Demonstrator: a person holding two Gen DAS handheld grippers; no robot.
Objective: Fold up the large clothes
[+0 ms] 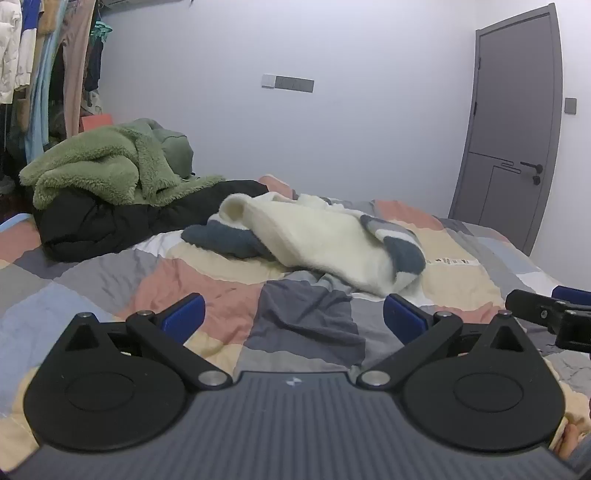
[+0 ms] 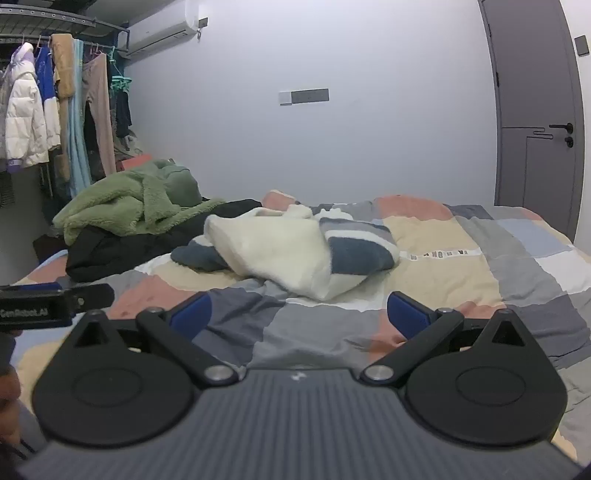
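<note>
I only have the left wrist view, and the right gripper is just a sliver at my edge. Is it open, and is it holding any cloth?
Observer: The right gripper is open, with nothing between its fingers; only the quilt lies below.
Operator: Is the sweater ahead of it?
Observer: Yes, the white and blue sweater lies almost straight ahead, untouched.
Operator: What's above the hanging clothes?
Observer: An air conditioner, mounted on the wall.
</note>
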